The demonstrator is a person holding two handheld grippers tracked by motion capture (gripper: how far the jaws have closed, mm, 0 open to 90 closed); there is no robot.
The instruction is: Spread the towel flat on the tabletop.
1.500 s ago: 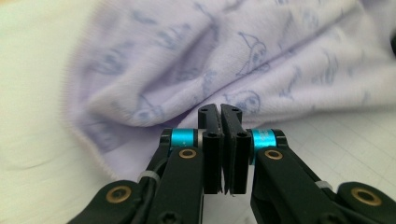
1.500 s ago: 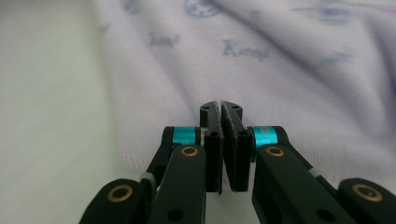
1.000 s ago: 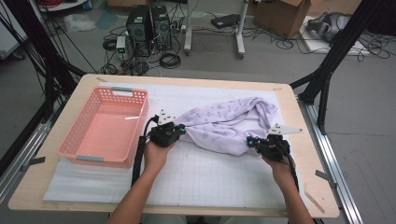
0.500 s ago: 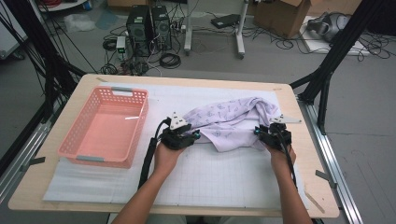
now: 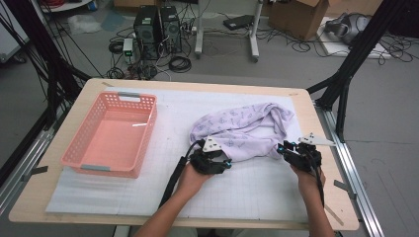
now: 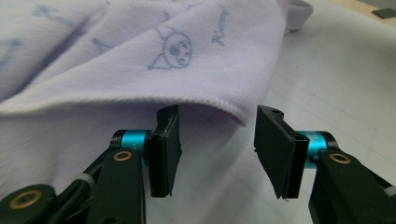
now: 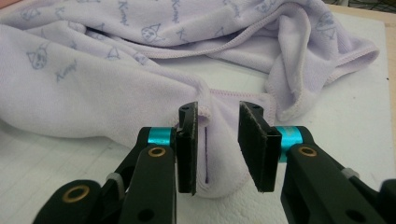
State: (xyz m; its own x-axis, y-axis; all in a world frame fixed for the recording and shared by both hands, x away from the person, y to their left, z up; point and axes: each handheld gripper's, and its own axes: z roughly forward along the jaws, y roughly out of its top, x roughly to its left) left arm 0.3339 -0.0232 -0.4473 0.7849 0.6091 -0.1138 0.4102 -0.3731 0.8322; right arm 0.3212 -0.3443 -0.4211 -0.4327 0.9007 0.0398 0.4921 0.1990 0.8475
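- Well, your desk (image 5: pixel 64 202) is the biggest thing: a wooden top with a white mat (image 5: pixel 173 113) with thin lines on it lying over most of it.
- Next comes the pink basket (image 5: pixel 143 138). It sits on the left side of the mat, well apart from both your hands, and nothing is in it.
- Then the purple towel (image 5: pixel 247 126). It lies bunched up on the right half of the mat, between your two hands and a bit farther from you. It has little blue cat faces and words on it. In the left gripper view its hem (image 6: pixel 205 100) lies on the mat just past the finger tips.
- Your left gripper (image 5: pixel 225 164) is at the near left edge of the towel. Its fingers (image 6: pixel 166 154) have just been opening and now stand wide apart. Nothing is between them; the towel edge is close in front but not pinched.
- Your right gripper (image 5: pixel 282 148) is at the near right edge of the towel. Its fingers (image 7: pixel 254 144) have just been opening too, but only a little way. A fold of the towel (image 7: pixel 219 140) sits in the gap. It lies right by the left finger, and the right finger is clear of it, so the fold is loose.
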